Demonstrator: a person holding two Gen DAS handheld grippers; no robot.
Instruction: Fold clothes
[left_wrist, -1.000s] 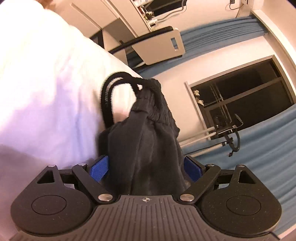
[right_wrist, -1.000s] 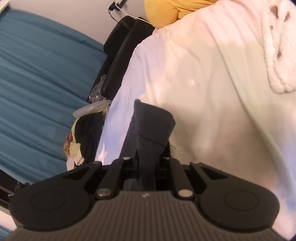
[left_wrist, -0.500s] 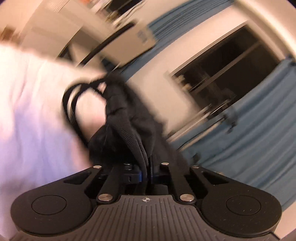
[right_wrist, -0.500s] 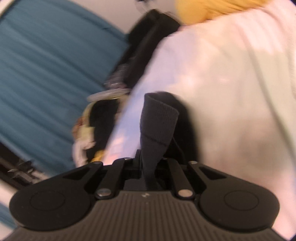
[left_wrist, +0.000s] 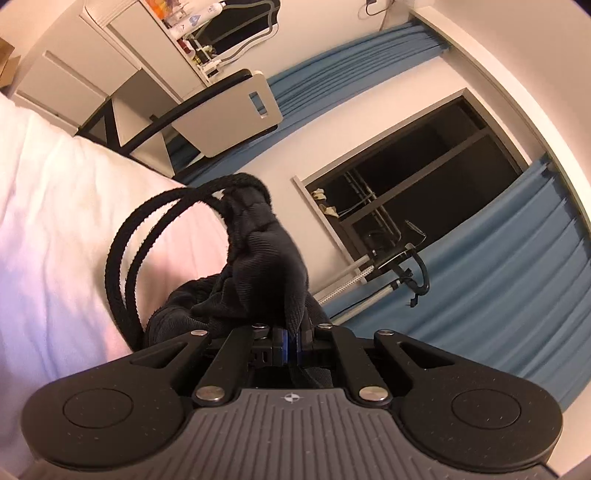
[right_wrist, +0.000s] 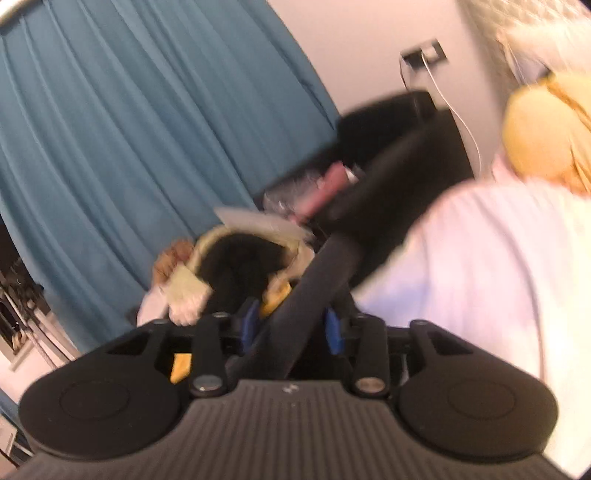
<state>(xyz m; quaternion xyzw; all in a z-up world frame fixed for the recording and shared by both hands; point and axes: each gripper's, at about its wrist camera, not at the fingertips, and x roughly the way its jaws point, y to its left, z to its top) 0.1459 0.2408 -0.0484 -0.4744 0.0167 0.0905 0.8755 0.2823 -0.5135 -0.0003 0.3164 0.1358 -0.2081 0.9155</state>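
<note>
Handling: black garment, ribbed knit, soft and light, judged limp; drapes and bunches, will not keep a crease unless laid flat.
Location: bunched at left claw, above white bed; a dark strip also runs through right claw.
Left claw: pressed together, pinching garment fabric.
Right claw: blue pads spread either side of strip (blurred); grip not confirmed.
Hold points: hem or waistband corners, not the drawcord loops, which could snag.
Surroundings: chair, blue curtain, yellow cushion, clothes heap.
Obstruction: none seen on near bed.
</note>
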